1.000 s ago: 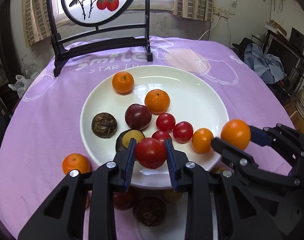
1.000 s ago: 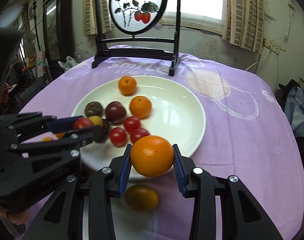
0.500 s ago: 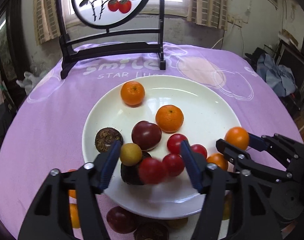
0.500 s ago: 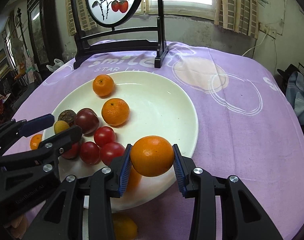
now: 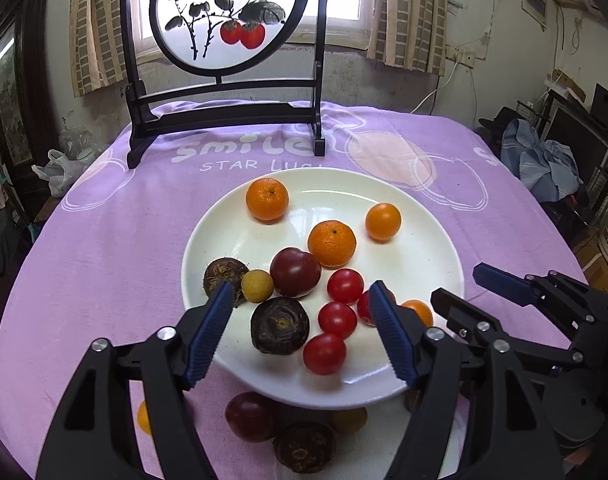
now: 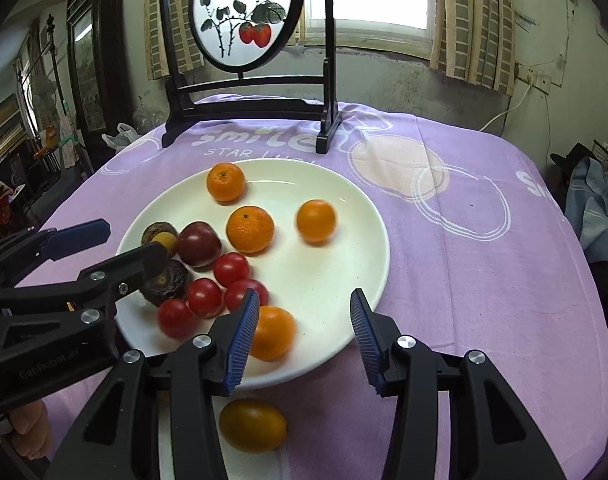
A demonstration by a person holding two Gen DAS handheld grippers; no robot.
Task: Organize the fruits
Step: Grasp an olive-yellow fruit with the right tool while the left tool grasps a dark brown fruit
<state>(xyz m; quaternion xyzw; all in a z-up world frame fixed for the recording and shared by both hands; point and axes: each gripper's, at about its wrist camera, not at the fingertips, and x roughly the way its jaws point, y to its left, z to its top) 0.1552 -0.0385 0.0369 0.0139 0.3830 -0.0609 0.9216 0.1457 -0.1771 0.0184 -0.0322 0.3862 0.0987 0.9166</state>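
Note:
A white plate (image 5: 432, 248) on the purple cloth holds oranges, red tomatoes, dark purple fruits and a small yellow one. My left gripper (image 5: 300, 336) is open and empty above the plate's near edge, over a dark round fruit (image 5: 280, 325) and a red tomato (image 5: 324, 354). My right gripper (image 6: 304, 338) is open and empty at the plate's (image 6: 356, 216) near right rim. A small orange (image 6: 316, 221) lies blurred in the middle of the plate, another orange (image 6: 274, 332) sits by my right gripper's left finger.
Loose fruit lies on the cloth before the plate: a dark red one (image 5: 250, 416), a brown one (image 5: 304, 446), and a yellow-orange one (image 6: 252, 424). A black framed screen (image 5: 224, 40) stands at the table's far side. The table edge drops off to the right.
My right gripper opened and let go of the orange, which now lies on the plate. My left gripper had opened and dropped its red tomato on the plate; both grippers drew back slightly.

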